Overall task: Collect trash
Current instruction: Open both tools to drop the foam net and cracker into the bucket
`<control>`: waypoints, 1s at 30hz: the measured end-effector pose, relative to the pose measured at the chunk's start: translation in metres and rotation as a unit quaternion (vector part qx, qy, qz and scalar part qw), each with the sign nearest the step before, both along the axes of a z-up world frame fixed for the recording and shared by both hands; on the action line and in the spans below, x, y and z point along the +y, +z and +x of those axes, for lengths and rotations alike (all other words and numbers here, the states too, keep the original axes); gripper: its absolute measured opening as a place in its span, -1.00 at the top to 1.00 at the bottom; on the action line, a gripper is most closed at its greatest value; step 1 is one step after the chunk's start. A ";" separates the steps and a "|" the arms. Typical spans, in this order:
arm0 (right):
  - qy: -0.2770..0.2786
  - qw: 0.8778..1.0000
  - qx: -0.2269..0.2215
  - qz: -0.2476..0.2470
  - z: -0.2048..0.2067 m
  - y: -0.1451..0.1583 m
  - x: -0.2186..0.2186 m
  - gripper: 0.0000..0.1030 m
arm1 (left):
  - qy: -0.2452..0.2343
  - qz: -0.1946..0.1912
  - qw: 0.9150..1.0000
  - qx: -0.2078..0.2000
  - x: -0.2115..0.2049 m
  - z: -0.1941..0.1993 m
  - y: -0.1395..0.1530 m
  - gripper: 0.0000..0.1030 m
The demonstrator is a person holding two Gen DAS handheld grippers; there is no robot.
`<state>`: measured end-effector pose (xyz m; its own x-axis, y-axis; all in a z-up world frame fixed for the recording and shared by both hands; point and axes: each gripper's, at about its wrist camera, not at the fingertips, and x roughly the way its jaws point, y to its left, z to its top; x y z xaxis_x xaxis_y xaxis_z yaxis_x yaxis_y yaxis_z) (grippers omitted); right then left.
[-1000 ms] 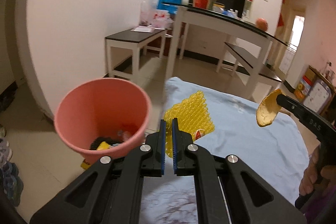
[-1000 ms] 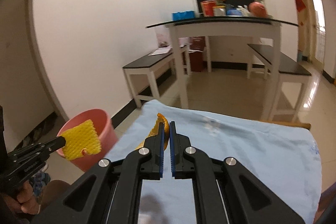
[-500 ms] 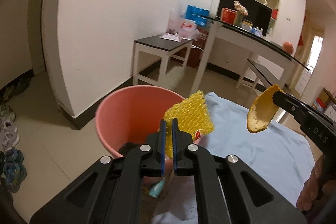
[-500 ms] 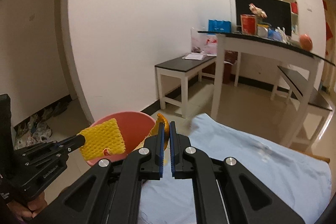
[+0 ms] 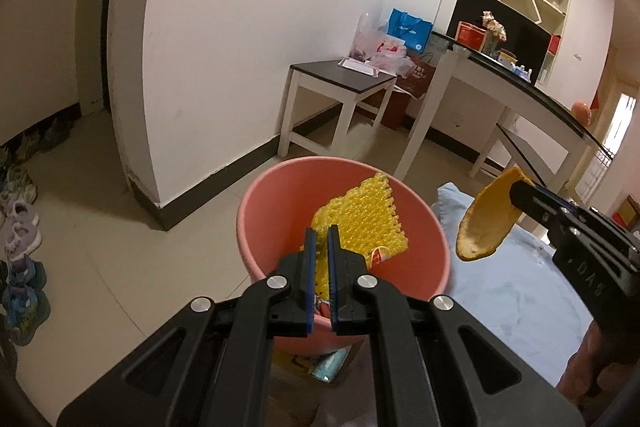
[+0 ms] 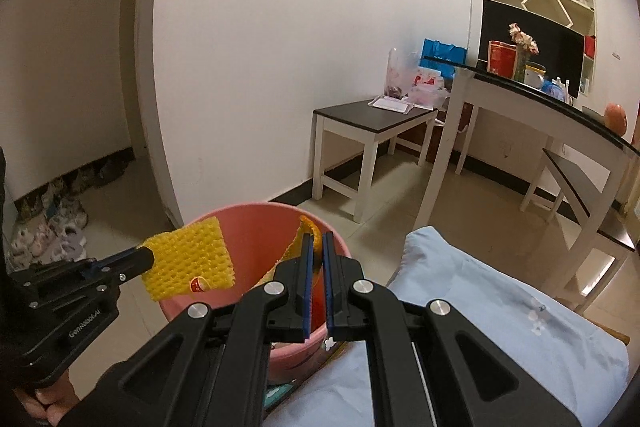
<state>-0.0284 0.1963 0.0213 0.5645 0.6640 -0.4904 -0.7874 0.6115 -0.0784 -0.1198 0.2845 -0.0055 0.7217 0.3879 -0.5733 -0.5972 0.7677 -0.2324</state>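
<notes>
1. Your left gripper [image 5: 319, 239] is pinching a yellow foam net [image 5: 360, 223]. Its jaws are pressed together on the net's lower edge.
2. The foam net hangs over the mouth of the pink bin [image 5: 272, 195], inside the line of its rim. A small red-and-white sticker [image 5: 376, 255] shows on the net's lower corner, above the bin's near wall.
3. Your right gripper [image 6: 316, 247] is pinching an orange peel [image 6: 308, 227]. The jaws are closed on it, and the peel sticks up past the fingertips.
4. In the left wrist view, the orange peel sits to the right of the bin, just outside its rim and above the blue cloth [image 5: 516, 291]. In the right wrist view, it lines up over the bin's right side. You cannot tell from these two views whether it is fully over the opening.
5. The bin stands on the tiled floor [image 5: 104, 235], against the near left corner of the blue cloth. Some flat packaging [image 5: 320, 363] lies under or beside its base; it is too hidden to identify.
6. Beyond the bin, a low white bench [image 6: 372, 123] with a dark top stands by the wall. Shoes [image 5: 20, 227] line the floor well to the left of the bin.
</notes>
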 end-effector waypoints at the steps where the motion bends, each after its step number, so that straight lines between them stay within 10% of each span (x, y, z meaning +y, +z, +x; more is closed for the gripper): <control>1: 0.000 1.000 0.000 -0.003 0.002 -0.002 0.002 0.92 | 0.002 0.000 1.000 0.002 0.002 0.001 -0.002 0.91; 30: 0.008 0.999 0.024 -0.048 0.027 -0.046 0.039 0.92 | 0.009 -0.011 0.999 0.030 0.021 0.019 -0.030 0.89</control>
<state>-0.0017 0.2351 -0.0244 0.5286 0.6211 -0.5786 -0.8011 0.5904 -0.0982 -0.1003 0.3059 -0.0359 0.6789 0.3871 -0.6239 -0.6245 0.7514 -0.2134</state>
